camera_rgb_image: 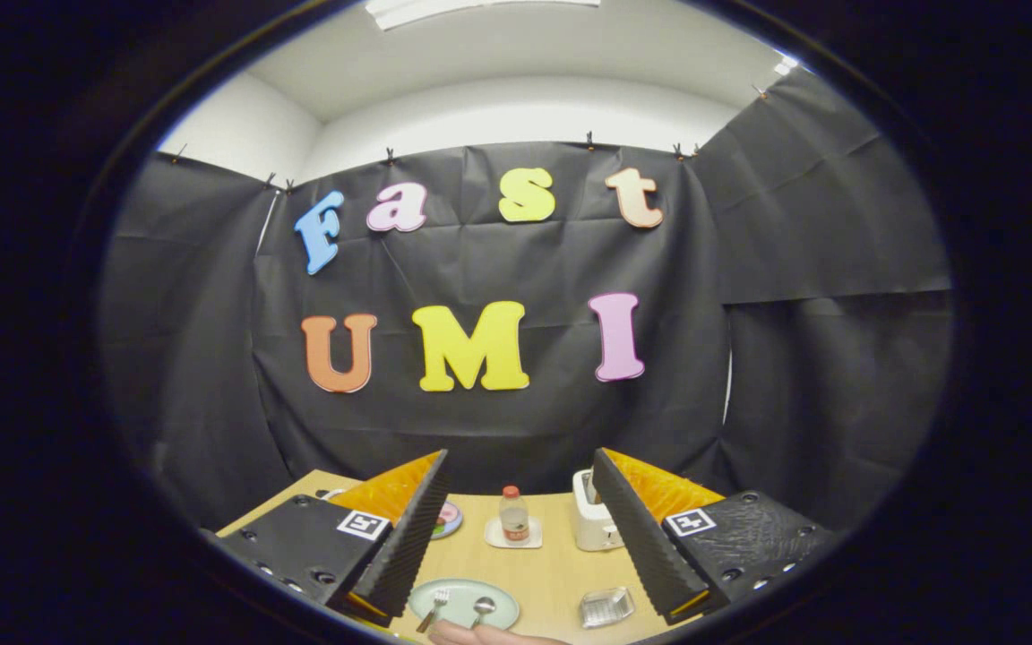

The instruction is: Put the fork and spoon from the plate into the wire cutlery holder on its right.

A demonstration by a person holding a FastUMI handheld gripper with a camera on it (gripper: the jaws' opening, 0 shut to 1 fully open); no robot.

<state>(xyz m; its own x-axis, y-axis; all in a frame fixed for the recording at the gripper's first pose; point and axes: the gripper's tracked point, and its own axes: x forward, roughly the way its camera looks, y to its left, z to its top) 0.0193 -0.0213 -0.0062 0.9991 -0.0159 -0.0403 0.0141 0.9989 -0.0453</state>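
A pale green plate lies on the wooden table between my fingers, toward the left one. On it rest a fork and a spoon, side by side, handles toward me. To the plate's right sits the wire cutlery holder, close to my right finger. My gripper is held high above the table, open, with nothing between its fingers. A hand shows at the plate's near edge.
Farther back on the table stand a small bottle on a white coaster, a white toaster beside my right finger, and a small colourful dish by my left finger. Black cloth walls close off the booth behind the table.
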